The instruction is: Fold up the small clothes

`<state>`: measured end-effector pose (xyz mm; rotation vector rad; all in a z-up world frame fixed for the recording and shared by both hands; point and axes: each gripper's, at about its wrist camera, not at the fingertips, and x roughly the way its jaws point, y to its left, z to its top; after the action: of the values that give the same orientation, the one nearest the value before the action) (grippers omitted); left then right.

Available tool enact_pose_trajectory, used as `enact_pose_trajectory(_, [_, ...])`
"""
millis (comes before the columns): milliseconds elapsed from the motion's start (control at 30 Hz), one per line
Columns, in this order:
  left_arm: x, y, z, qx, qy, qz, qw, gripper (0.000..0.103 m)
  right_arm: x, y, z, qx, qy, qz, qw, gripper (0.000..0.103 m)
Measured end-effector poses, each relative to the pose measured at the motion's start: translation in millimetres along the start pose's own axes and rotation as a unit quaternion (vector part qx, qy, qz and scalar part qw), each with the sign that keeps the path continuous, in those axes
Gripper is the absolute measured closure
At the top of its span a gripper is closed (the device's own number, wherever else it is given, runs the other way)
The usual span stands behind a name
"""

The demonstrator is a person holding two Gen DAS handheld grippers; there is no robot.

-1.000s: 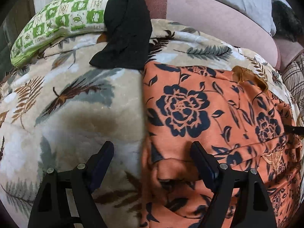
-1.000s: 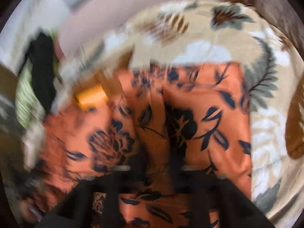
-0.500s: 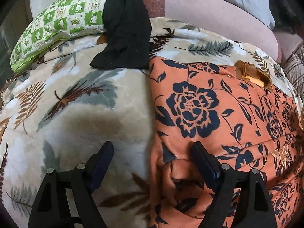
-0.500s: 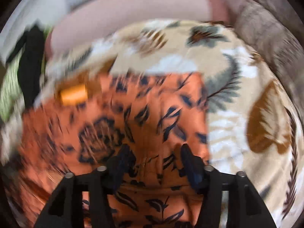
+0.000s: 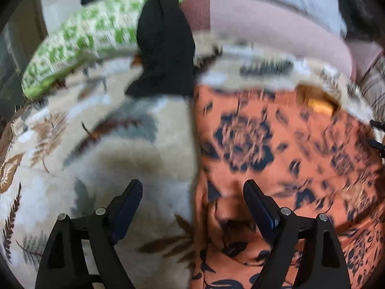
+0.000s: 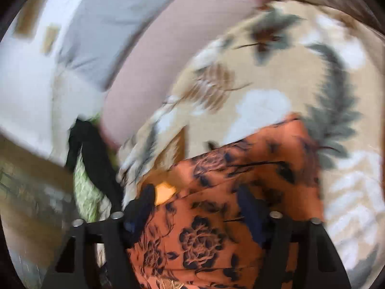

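The orange floral garment [image 5: 276, 149] is laid flat on the leaf-print blanket [image 5: 108, 144], released between folds: left gripper [image 5: 192, 197] is held wide, right gripper [image 6: 195, 200] has just been opening over it; regrasping an edge is judged next.

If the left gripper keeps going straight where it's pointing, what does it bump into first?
Probably the leafy blanket, right beside the left edge of the orange flowered cloth. The left gripper is open and angled down at that border; depth is hard to judge through the blur.
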<state>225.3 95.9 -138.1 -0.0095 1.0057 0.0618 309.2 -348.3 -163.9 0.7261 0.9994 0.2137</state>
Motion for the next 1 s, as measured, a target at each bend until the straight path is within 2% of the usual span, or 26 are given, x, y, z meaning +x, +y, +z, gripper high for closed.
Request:
enact_pose_trajectory(33, [5.3,0.9,-2.3,-0.005,0.019,-0.007,0.9998,0.017,9.1,-4.5,-1.0,0.007,0.014,-0.016,1.000,0.027])
enact_pose_trajectory(100, [-5.8,8.3,-6.8,-0.029,0.010,-0.017,0.9994,0.017,-12.9,-0.5,-5.2,0.027,-0.025,-0.012,0.999,0.028])
enact_pose_trajectory(167, [-24.1,12.0,-10.1,-0.029,-0.008,-0.018,0.9994,0.017,-46.6,19.7,-15.2,-0.007,-0.060,-0.025,0.998,0.028])
enact_pose_trajectory(267, [-62.6,20.0,-29.1,-0.034,-0.041,-0.028,0.9981,0.017,-92.8,33.6,-40.6,-0.056,-0.084,-0.041,0.994,0.027])
enact_pose_trajectory(400, [-105.6,33.5,-87.4,-0.047,-0.044,-0.056,0.9963,0.017,-155.0,7.7,-104.5,-0.067,-0.068,-0.078,0.992,0.027])
enact_pose_trajectory(500, [-128.4,44.8,-147.3,-0.066,-0.022,-0.079,0.9944,0.017,-186.4,-32.5,-163.1,-0.054,-0.031,-0.109,0.992,0.027])
enact_pose_trajectory(600, [-137.9,46.7,-187.9,-0.072,0.004,-0.086,0.9937,0.017,-203.4,-68.8,-217.5,-0.042,0.013,-0.123,0.991,0.027])
enact_pose_trajectory(700, [-143.4,49.2,-216.8,-0.090,0.027,-0.102,0.9903,0.017,-215.5,-91.5,-257.1,-0.023,0.032,-0.105,0.994,0.027])
enact_pose_trajectory(833, [-144.4,50.8,-236.4,-0.114,0.042,-0.125,0.9848,0.017,-223.2,-101.4,-276.0,-0.007,0.038,-0.070,0.997,0.027])
enact_pose_trajectory(900, [-141.8,50.7,-239.8,-0.120,0.044,-0.112,0.9855,0.017,-222.9,-102.4,-278.4,-0.006,0.037,-0.056,0.998,0.027])
enact_pose_trajectory(933, [-143.3,52.6,-240.7,-0.126,0.041,-0.116,0.9844,0.017,-222.7,-102.0,-279.8,-0.008,0.040,-0.048,0.998,0.030])
enact_pose_trajectory(1000, [-146.7,56.4,-241.0,-0.143,0.030,-0.130,0.9807,0.017,-219.9,-95.4,-284.3,-0.013,0.045,-0.049,0.998,0.046])
